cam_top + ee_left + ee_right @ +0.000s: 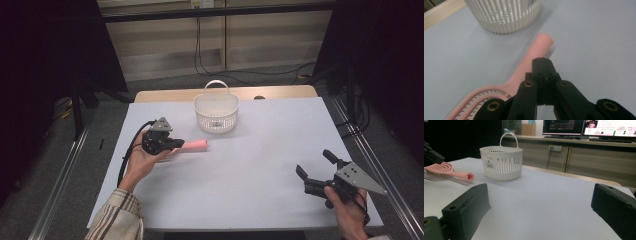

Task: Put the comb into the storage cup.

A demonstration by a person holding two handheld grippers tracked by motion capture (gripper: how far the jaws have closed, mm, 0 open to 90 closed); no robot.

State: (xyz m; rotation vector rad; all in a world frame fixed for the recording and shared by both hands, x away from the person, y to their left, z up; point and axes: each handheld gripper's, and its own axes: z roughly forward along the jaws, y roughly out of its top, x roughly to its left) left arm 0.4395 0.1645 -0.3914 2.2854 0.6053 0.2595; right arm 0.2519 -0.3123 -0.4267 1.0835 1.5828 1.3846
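A pink hairbrush [192,146] lies on the white table left of centre, its handle pointing right. In the left gripper view the pink hairbrush [531,57] runs from its ribbed head at lower left up to the handle end. My left gripper [180,144] sits over the brush where head meets handle. Its jaws are shut against each other, with nothing between them, and the left gripper [542,60] hovers just above and beside the handle. My right gripper [314,162] rests near the front right of the table, open and empty, and the right gripper [539,202] faces the basket.
A white slatted basket [216,112] with a handle stands at the back centre; the basket [504,15] is close beyond the brush, and the basket [501,162] shows past the brush [449,171]. The table [260,165] has a wooden far edge; dark frames flank both sides.
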